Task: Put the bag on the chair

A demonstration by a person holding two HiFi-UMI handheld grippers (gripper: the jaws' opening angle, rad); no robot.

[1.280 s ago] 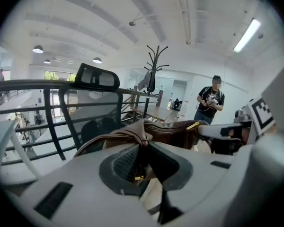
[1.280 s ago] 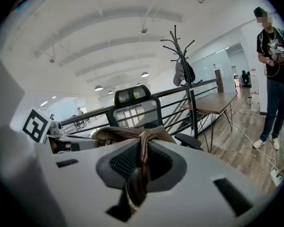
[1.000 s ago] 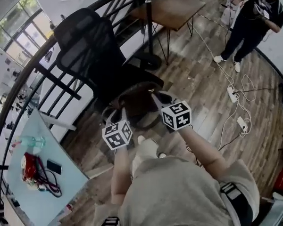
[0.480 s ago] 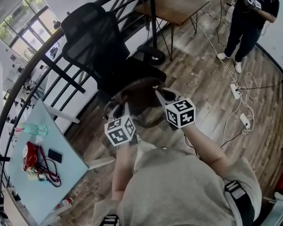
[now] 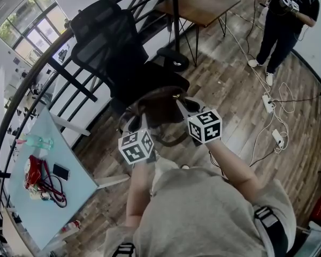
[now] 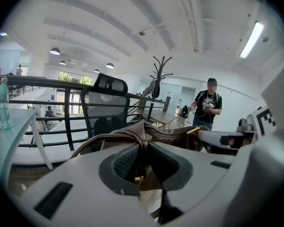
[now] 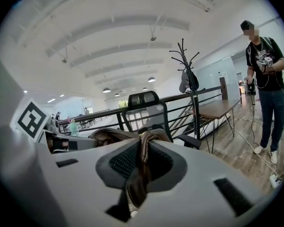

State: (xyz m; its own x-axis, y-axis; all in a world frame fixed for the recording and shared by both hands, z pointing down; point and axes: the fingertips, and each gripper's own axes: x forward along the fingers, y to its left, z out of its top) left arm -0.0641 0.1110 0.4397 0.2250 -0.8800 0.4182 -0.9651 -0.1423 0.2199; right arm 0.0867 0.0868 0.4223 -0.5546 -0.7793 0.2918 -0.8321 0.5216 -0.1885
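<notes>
Inside the left gripper (image 6: 142, 161): jaws pinched tight on a brown leather fold of the bag (image 6: 173, 137).
Inside the right gripper (image 7: 141, 161): jaws clamped on another brown fold or strap of the bag.
Bag: slung between both grippers, at the front of the chair (image 5: 109, 50) seat; contact unclear.
Chair: black mesh, backed against the railing (image 5: 69, 79).
Beyond: wooden table (image 5: 200, 4), standing person (image 5: 283, 20), power strip (image 5: 266, 105) on the floor.

Dark wood-plank floor (image 5: 224, 84), white vaulted ceiling (image 6: 132, 27). One strip light (image 6: 253, 39) plus round pendants (image 6: 55, 51). Curved black railing (image 6: 42, 82), big windows (image 5: 29, 23) beyond it. Wooden table (image 5: 200, 4) beside the coat stand (image 6: 158, 72), pale blue table (image 5: 53, 218) lower left. Power strips (image 5: 264, 105) and cables on the floor.
</notes>
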